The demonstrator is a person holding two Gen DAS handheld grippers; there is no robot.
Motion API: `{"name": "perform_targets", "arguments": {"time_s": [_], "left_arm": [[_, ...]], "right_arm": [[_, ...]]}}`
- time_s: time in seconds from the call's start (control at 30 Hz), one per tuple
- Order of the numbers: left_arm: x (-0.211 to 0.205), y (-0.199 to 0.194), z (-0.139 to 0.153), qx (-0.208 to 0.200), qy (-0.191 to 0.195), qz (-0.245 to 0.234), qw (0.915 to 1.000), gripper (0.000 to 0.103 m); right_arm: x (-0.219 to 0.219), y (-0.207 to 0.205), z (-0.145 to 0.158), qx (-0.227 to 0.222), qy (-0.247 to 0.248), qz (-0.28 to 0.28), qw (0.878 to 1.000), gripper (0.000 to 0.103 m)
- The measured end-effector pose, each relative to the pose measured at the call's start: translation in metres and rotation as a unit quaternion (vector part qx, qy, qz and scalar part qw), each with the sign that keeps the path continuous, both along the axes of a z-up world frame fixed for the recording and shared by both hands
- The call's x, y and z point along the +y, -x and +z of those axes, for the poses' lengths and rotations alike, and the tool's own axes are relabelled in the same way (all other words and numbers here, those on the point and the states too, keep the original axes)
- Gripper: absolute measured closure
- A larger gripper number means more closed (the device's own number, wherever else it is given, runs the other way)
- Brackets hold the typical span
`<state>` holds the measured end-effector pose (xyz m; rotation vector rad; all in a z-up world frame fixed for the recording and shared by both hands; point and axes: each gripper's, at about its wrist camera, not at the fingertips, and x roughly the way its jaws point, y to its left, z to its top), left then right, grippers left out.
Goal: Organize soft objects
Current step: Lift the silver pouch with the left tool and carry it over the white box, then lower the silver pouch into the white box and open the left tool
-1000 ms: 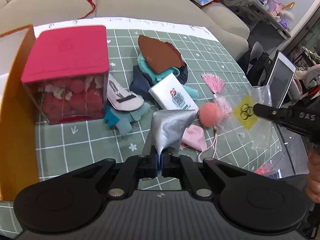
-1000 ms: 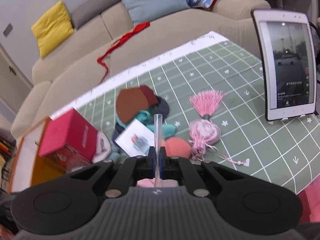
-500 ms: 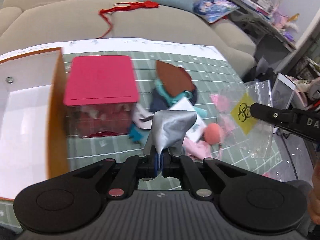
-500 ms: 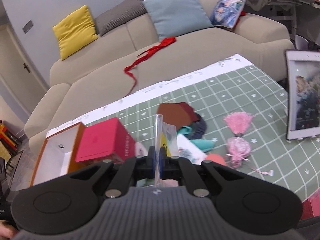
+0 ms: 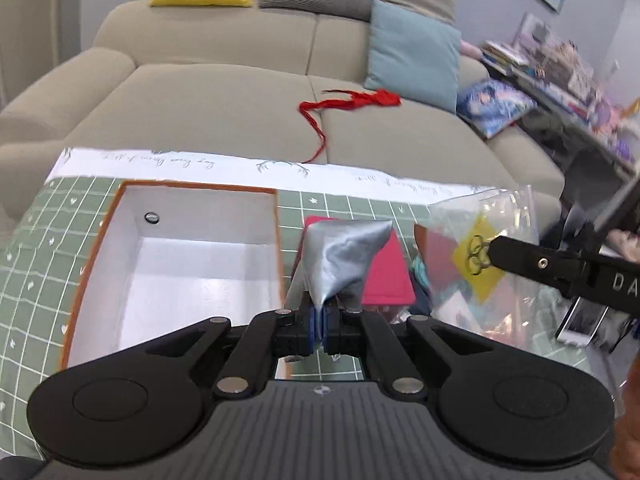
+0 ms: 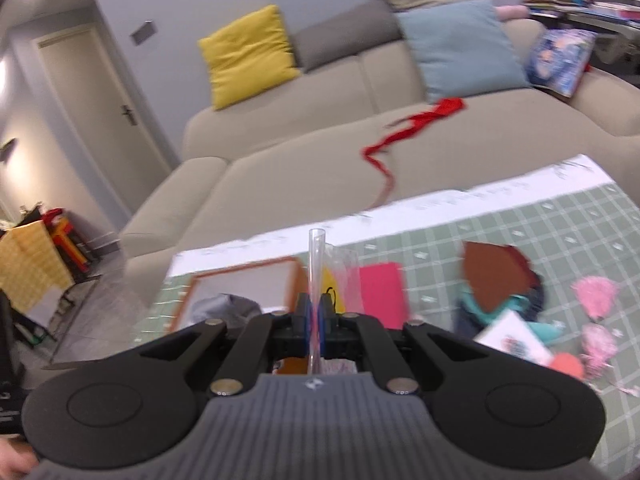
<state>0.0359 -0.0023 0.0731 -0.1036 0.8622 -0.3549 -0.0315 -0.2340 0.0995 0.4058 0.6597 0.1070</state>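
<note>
Silver pouch point(image 5: 340, 260) is pinched at its lower tip in my left hand-held gripper point(image 5: 320, 326), whose jaws are closed tight on it, and it hangs in the air above the bench point(image 5: 24, 280), just right of the open white box point(image 5: 180, 272). My right hand-held gripper point(image 6: 314, 320) is closed on the edge of a clear plastic bag point(image 5: 480, 248) with a yellow hazard label, holding it up beside the pouch.

I judge the tidying to be in its early part. The white box shows a bare floor, with nothing in it that I can see. The clear bag also looks unfilled, though things behind show through it, so I am not sure. A box with a pink lid point(image 6: 380, 292) stands next to the white one; its contents are hidden here.

Still loose on the bench are a brown felt piece point(image 6: 492, 276) on a heap of teal and dark fabric, a white packet point(image 6: 514, 340), pink tassels point(image 6: 596, 292) and a coral pompom point(image 6: 568, 364). All of these look left to sort.
</note>
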Motion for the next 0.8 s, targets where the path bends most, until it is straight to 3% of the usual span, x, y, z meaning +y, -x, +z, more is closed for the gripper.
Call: {"name": "perform_targets", "arguments": {"time_s": [0.07, 0.23, 0.33, 0.47, 0.53, 0.67, 0.8], "left_arm": [[0.014, -0.005, -0.001, 0.005, 0.008, 0.008, 0.9999, 0.099], [0.031, -0.013, -0.012, -0.002, -0.063, 0.052, 0.9966, 0.099], [0.048, -0.018, -0.017, 0.007, -0.056, 0.068, 0.996, 0.099], [0.073, -0.024, -0.023, -0.005, -0.061, 0.11, 0.992, 0.099], [0.081, -0.024, -0.027, -0.004, -0.056, 0.12, 0.9912, 0.099], [0.092, -0.03, -0.037, 0.022, -0.038, 0.118, 0.992, 0.1], [0.095, -0.031, -0.04, 0.028, -0.042, 0.119, 0.9916, 0.1]], "right_arm": [[0.02, -0.006, 0.007, -0.009, -0.003, 0.019, 1.0, 0.102], [0.063, -0.023, 0.011, -0.011, -0.03, 0.064, 0.997, 0.1], [0.091, -0.034, 0.006, -0.004, -0.028, 0.087, 0.996, 0.1], [0.12, -0.053, -0.021, 0.041, -0.034, 0.112, 0.992, 0.101], [0.135, -0.062, -0.036, 0.062, 0.003, 0.112, 0.992, 0.102], [0.151, -0.078, -0.074, 0.12, 0.011, 0.135, 0.983, 0.102], [0.172, -0.082, -0.106, 0.164, 0.094, 0.147, 0.971, 0.102]]}}
